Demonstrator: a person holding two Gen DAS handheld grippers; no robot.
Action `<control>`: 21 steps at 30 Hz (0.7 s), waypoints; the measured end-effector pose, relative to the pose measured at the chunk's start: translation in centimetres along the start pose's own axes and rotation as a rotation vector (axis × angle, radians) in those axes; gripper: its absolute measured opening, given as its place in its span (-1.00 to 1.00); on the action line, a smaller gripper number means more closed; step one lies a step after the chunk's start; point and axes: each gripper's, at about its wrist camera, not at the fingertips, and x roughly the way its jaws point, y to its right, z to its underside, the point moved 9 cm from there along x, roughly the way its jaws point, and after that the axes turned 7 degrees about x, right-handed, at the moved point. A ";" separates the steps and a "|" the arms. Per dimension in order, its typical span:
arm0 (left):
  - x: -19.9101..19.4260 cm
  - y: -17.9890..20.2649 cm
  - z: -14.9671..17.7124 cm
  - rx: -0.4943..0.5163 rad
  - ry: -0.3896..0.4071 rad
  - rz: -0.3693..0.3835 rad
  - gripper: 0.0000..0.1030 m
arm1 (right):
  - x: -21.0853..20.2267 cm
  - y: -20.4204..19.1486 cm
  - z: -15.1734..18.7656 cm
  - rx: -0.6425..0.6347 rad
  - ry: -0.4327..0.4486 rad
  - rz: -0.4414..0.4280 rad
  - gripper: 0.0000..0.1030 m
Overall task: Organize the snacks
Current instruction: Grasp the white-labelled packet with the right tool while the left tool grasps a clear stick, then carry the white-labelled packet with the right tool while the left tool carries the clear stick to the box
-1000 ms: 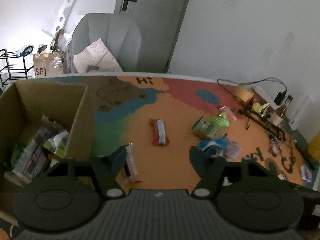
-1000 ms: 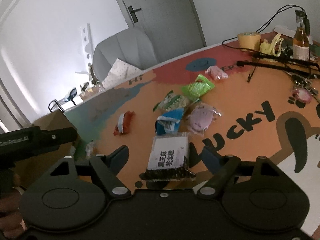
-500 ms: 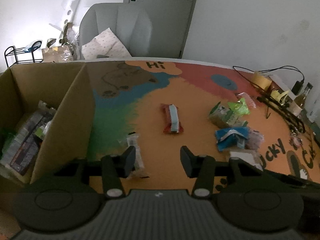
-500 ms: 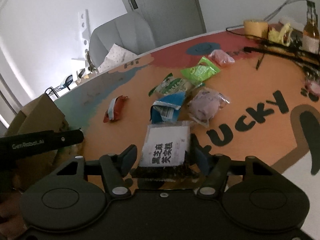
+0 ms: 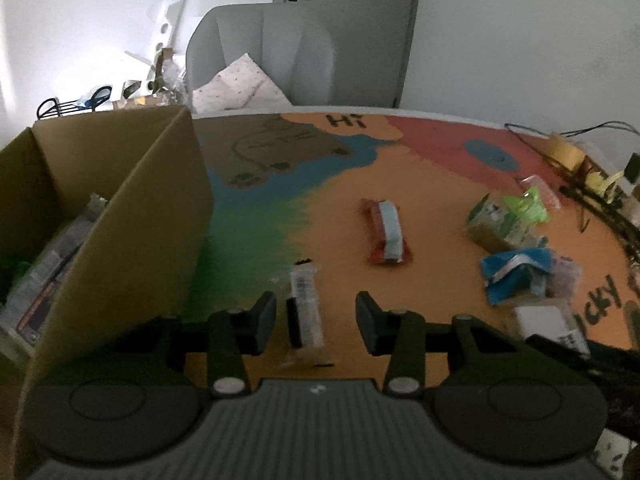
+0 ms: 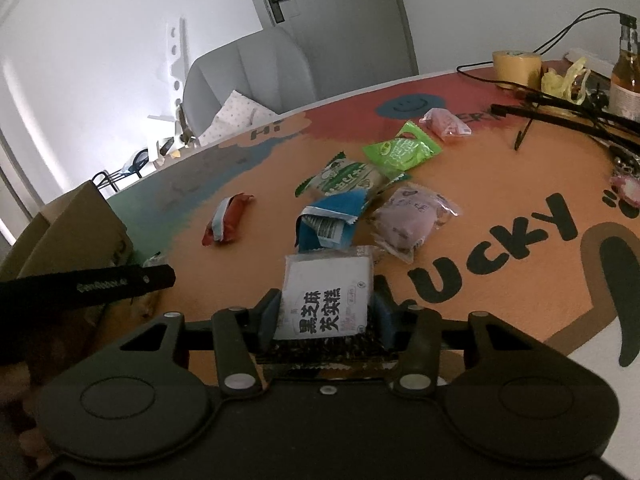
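In the left wrist view a small clear-wrapped snack [image 5: 305, 312] lies on the colourful mat between the fingers of my left gripper [image 5: 316, 320]. Its jaws are closing, and gaps still show on both sides of the packet. The open cardboard box [image 5: 132, 216] stands just left, with packets inside. In the right wrist view my right gripper [image 6: 326, 316] is closing on a white packet with black characters [image 6: 326, 292]. Both pads touch its sides. A red packet [image 6: 228, 218], a blue one [image 6: 328, 224], green ones [image 6: 400, 150] and a purple one [image 6: 408, 220] lie beyond.
A grey chair [image 5: 260, 52] with a cushion stands behind the table. At the far right are a tape roll [image 6: 516, 66], a bottle [image 6: 626, 80], cables and black rods [image 6: 560, 108]. The left gripper's black body [image 6: 100, 284] reaches in beside the box [image 6: 80, 220].
Both grippers' jaws have narrowed. The left one sank and shifted so the clear packet lies between its fingers. The right one's pads came in onto the white packet.
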 end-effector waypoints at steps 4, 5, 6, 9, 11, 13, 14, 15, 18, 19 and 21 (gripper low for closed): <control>0.2 -0.1 0.4 0.002 -0.006 0.013 -0.64 | -0.1 0.0 0.0 0.000 0.004 0.011 -0.10; 0.1 0.1 0.4 0.006 -0.005 0.034 -0.65 | -0.2 0.0 0.1 0.000 0.008 0.015 -0.10; 0.1 0.2 0.5 0.011 -0.006 0.047 -0.65 | -0.3 -0.1 0.1 0.000 0.010 0.017 -0.11; -0.4 0.5 0.5 0.021 -0.003 0.070 -0.65 | -0.4 0.0 0.1 0.014 0.012 0.021 -0.12; -0.9 0.6 0.5 0.030 0.005 0.079 -0.65 | -0.6 0.0 0.1 0.026 0.017 0.021 -0.13; -1.5 0.6 0.3 0.032 0.013 0.090 -0.65 | -0.9 -0.2 0.0 0.029 0.024 0.019 -0.13; -1.7 0.6 0.3 0.032 0.017 0.094 -0.65 | -1.1 -0.3 0.0 0.030 0.029 0.017 -0.13; -2.0 0.5 0.2 0.033 0.022 0.096 -0.65 | -1.3 -0.5 -0.1 0.031 0.033 0.015 -0.13; -2.8 0.4 -0.1 0.035 0.034 0.106 -0.65 | -1.8 -0.9 -0.4 0.031 0.049 0.009 -0.13; -3.0 0.3 -0.1 0.035 0.038 0.108 -0.65 | -1.9 -1.1 -0.5 0.031 0.054 0.007 -0.13; -3.5 0.1 -0.3 0.035 0.048 0.114 -0.65 | -2.2 -1.5 -0.8 0.032 0.066 0.003 -0.13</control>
